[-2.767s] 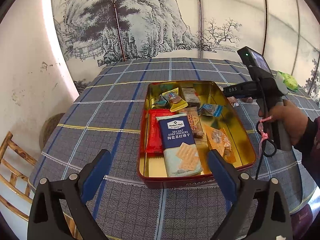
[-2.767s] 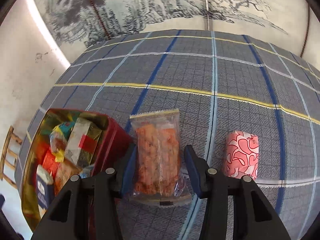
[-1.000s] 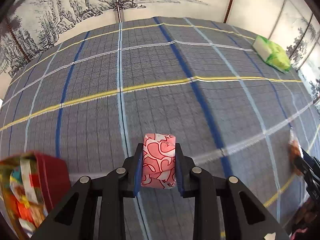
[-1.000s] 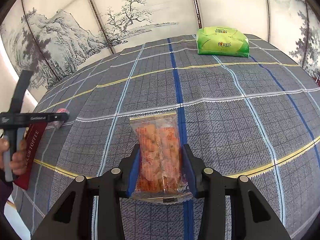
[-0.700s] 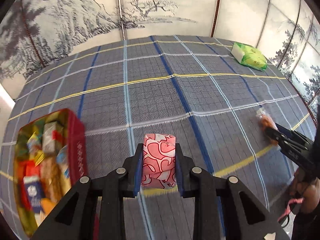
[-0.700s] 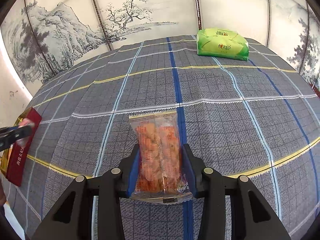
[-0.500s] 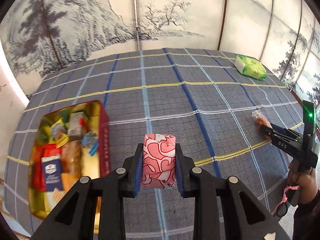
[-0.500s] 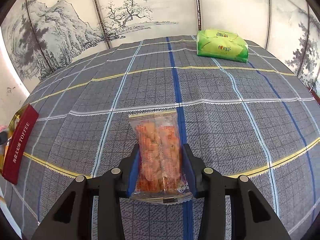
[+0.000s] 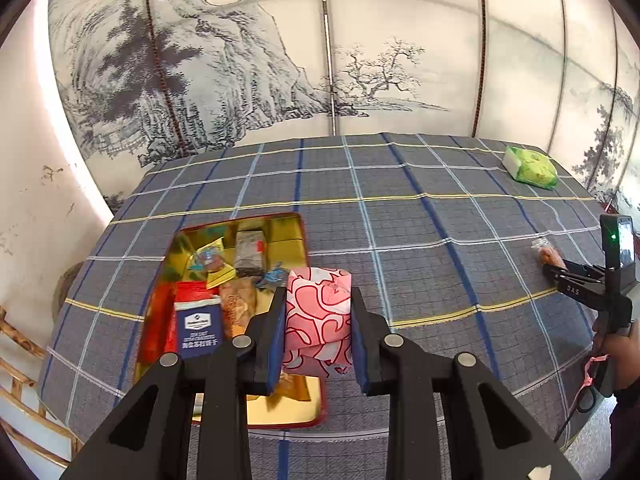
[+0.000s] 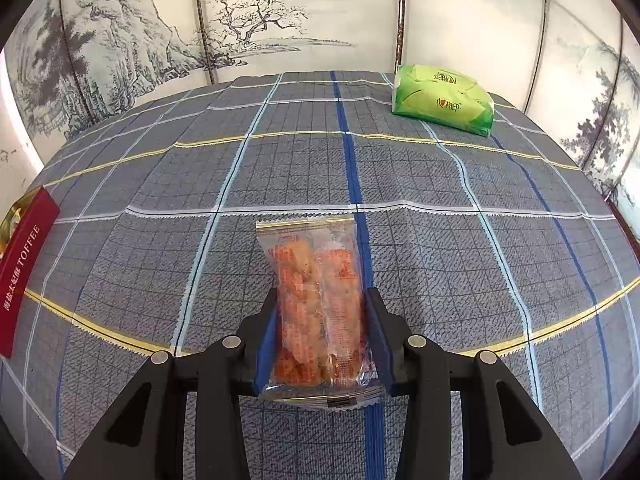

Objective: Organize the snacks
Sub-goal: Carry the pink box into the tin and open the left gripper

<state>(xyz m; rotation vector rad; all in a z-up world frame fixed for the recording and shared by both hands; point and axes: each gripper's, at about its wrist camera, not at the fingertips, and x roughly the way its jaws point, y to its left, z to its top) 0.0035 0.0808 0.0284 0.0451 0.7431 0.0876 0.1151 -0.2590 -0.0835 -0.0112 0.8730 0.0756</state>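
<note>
Snacks: pink-and-red patterned packet (image 9: 318, 316) clamped between both fingers of left claw (image 9: 317, 334), held in the air above the near right edge of the red tin (image 9: 304, 236). Tin open, gold inside, resting on the desk (image 9: 400, 240) on the checked cloth; holding a blue cracker pack (image 9: 199, 330), red wrapper (image 9: 192, 292) and several small wrapped sweets. Clear bag of orange snacks (image 10: 318, 304) pinched at both sides by right claw (image 10: 320, 340), fingers closed against the bag, held above the cloth. Same bag and claw visible at far right of the left wrist view, well apart from the tin. Red tin side lettered TOFFEE at left edge of the right wrist view. Green packet (image 10: 442, 100) lying at far right corner of the desk, apart from everything else. Painted landscape screen (image 9: 240, 60) behind the desk.
</note>
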